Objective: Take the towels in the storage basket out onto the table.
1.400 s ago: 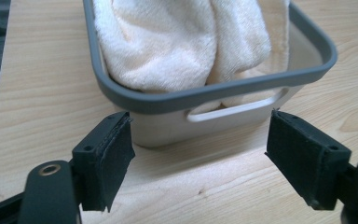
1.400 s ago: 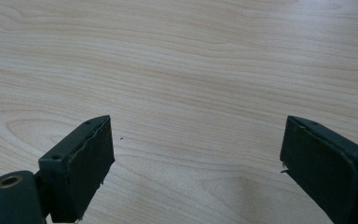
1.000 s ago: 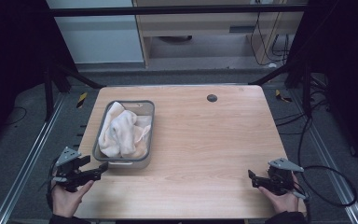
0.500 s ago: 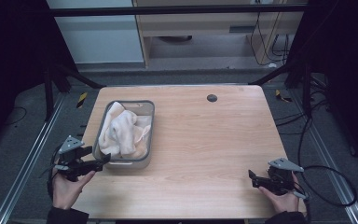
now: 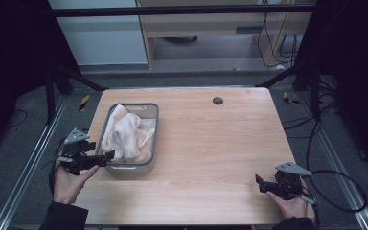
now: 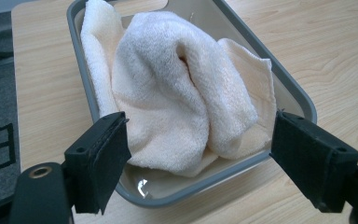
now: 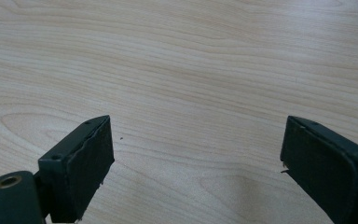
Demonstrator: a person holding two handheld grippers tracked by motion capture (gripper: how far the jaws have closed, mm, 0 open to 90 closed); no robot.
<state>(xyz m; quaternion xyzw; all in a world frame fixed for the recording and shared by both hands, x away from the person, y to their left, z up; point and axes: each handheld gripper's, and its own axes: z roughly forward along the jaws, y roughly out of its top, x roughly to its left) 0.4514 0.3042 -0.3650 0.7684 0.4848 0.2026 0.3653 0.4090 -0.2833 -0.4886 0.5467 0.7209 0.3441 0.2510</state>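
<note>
Worktop: a light wood-grain worktop (image 5: 211, 143) with rounded corners; a small dark round disc (image 5: 217, 100) is set into it near the far edge, about midway across.
Room: dark grey floor (image 5: 24, 158) around the worktop, black frame struts at both far corners, black-and-yellow striped markers on the floor to either side, pale cabinet fronts beyond, and black cables (image 5: 335, 191) looping on the floor at the right.
Tray: a grey, rounded-corner rectangular tray (image 5: 152, 139) lies on the left part of the worktop; its long axis runs from the near edge toward the far edge, tilted slightly off the worktop's sides. In the left gripper view its near rim (image 6: 177, 198) shows, with a bare glossy patch of tray floor just inside it.
Towel: a cream-white terry towel (image 5: 127, 134), bunched and folded, lies inside the tray, its bulk stretched along the tray's long axis; a raised fold (image 6: 177, 93) stands above the rim.
Left hand-held gripper: the left hand-held gripper (image 5: 109, 155), held in the person's left hand (image 5: 67, 182), points rightward at the tray's near left corner; its jaws stand spread wide, framing the towel and near rim without visibly touching them.
Right hand-held gripper: the right hand-held gripper (image 5: 258, 181), held at the worktop's near right corner, points leftward, well apart from the tray; its jaws stand spread wide over bare wood.
</note>
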